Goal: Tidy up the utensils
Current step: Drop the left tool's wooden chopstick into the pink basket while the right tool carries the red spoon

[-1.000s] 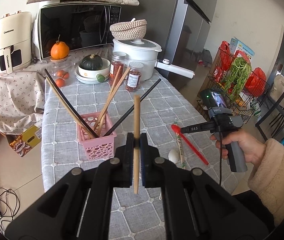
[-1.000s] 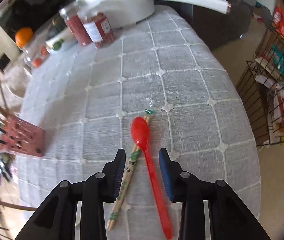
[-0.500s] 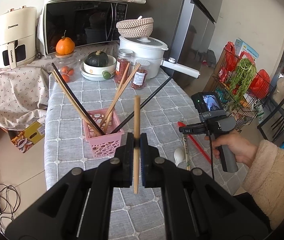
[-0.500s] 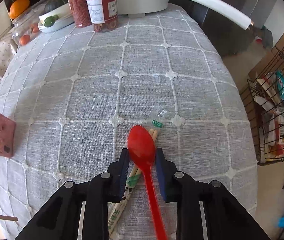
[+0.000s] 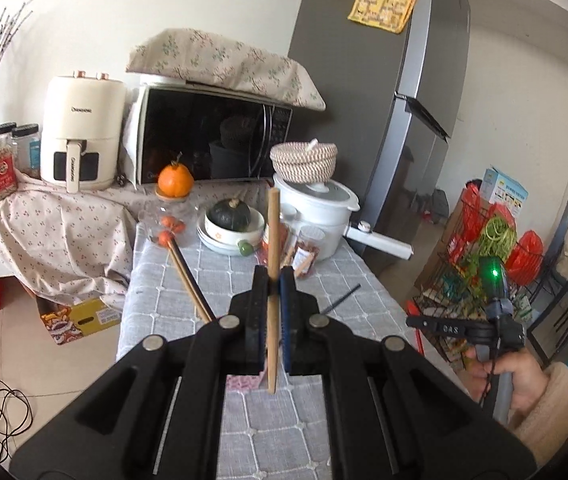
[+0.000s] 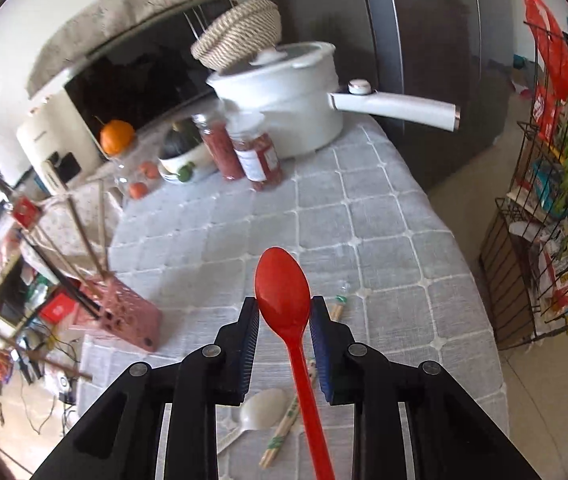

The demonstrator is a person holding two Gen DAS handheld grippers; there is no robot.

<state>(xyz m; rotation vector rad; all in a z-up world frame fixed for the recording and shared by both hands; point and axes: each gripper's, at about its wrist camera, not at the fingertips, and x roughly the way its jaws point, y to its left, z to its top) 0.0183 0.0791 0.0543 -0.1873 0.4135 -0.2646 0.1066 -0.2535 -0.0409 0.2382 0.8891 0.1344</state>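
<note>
Pink holder (image 6: 118,312) stands near the table's left edge, chopsticks (image 6: 84,240) leaning out of it. Left gripper (image 5: 274,280) is clamped on one upright wooden chopstick (image 5: 272,240) above the grey checked tablecloth (image 5: 220,280). Right gripper (image 6: 284,312), jaws narrowed, grips a red spoon (image 6: 284,292) by its bowl, lifted clear; open cloth ahead. Beneath lie a white spoon (image 6: 262,404) and wrapped chopsticks (image 6: 284,428). The right gripper's handle reads "OAS" (image 5: 449,329); the air fryer (image 5: 80,132) lettering is illegible.
</note>
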